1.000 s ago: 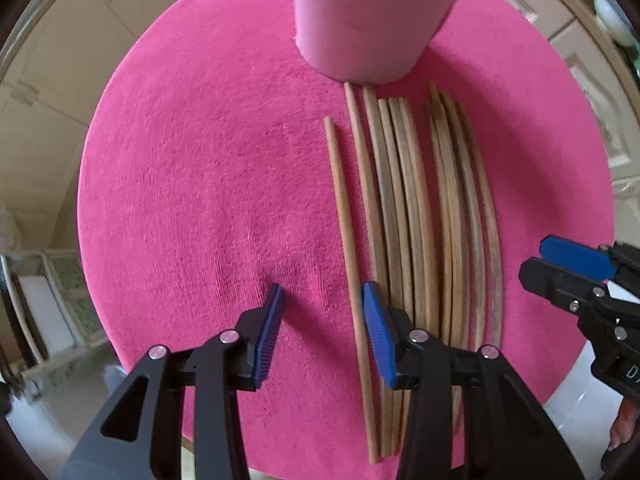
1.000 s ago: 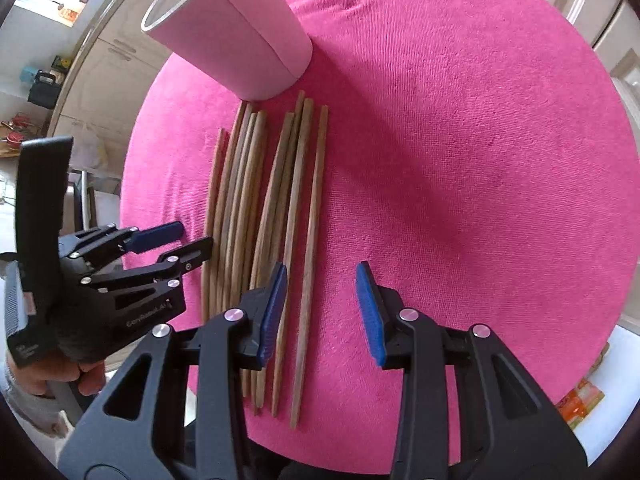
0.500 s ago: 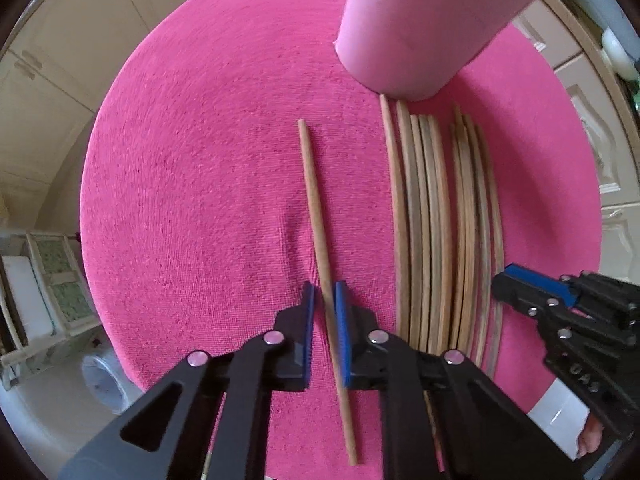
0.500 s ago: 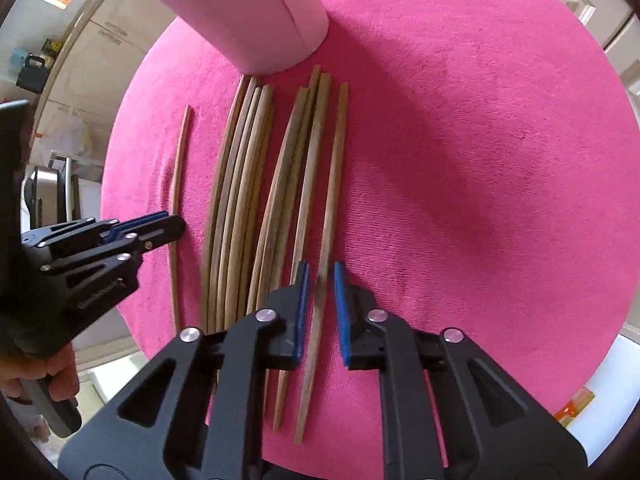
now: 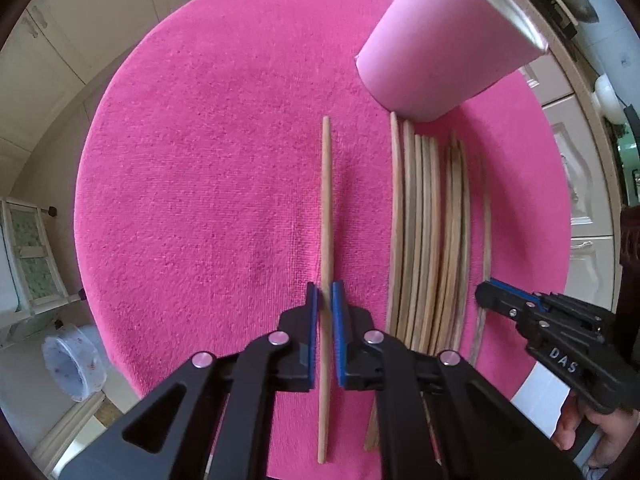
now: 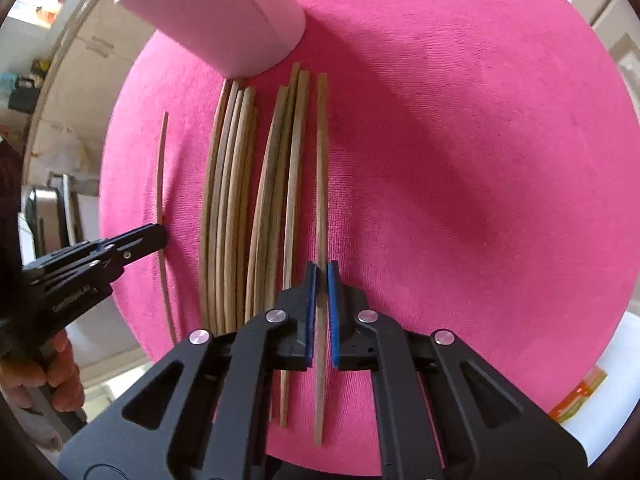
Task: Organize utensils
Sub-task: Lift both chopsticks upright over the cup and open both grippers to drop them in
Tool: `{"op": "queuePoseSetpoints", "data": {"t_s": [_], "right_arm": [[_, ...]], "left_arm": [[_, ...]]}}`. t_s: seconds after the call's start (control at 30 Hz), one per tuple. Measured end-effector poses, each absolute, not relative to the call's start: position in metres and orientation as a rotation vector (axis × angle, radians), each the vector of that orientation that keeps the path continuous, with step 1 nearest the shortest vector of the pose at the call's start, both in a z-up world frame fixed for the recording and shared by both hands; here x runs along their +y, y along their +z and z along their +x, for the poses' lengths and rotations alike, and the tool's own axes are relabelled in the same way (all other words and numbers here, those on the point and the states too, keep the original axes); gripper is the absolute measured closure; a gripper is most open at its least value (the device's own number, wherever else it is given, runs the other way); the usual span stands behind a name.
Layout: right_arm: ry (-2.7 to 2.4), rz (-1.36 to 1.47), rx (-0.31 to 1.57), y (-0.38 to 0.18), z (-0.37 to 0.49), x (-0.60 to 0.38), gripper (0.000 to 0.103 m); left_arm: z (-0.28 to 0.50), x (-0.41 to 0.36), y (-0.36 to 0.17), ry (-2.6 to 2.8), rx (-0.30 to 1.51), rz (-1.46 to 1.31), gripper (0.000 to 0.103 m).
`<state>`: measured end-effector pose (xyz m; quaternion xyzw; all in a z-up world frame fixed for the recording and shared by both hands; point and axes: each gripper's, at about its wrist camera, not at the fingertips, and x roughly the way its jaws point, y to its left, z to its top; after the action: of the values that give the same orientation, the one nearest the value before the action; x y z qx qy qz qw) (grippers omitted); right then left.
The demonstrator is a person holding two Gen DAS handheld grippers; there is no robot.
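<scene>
Pink cloth (image 5: 200, 200) on worktop: each hand-held gripper, left (image 5: 325, 308) & right (image 6: 321, 280), clamps one chopstick (image 5: 326, 208) (image 6: 322, 160) near its end, so it may pivot & slip.

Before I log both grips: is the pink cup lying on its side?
No, the pink cup stands upright on the pink cloth beyond the chopsticks.

"DAS" on right tongs (image 5: 486, 300) body; rest illegible.
</scene>
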<state>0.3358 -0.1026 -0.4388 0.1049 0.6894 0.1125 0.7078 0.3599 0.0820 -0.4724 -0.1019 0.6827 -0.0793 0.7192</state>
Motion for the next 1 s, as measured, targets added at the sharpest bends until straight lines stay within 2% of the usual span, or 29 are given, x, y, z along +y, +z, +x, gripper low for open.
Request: {"op": "queuePoseSetpoints", "data": {"t_s": [0.2, 0.37, 0.7, 1.0], "right_arm": [[0.264, 0.288, 1.481, -0.422, 0.338, -0.119, 0.097], [0.267, 0.322, 1.441, -0.415, 0.335, -0.128, 0.097], [0.327, 0.362, 1.249, -0.350, 0.339, -0.158, 0.097], [0.388, 0.370, 0.956, -0.268, 0.380, -0.153, 0.097]], "left_arm": [[0.353, 0.103, -0.467, -0.174, 1.489, -0.238, 0.099], [0.352, 0.089, -0.442, -0.174, 1.438, -0.255, 0.099], [0.366, 0.070, -0.350, -0.287, 1.127, -0.294, 0.099], [0.401, 0.047, -0.267, -0.336, 0.809, -0.288, 0.099]]}}
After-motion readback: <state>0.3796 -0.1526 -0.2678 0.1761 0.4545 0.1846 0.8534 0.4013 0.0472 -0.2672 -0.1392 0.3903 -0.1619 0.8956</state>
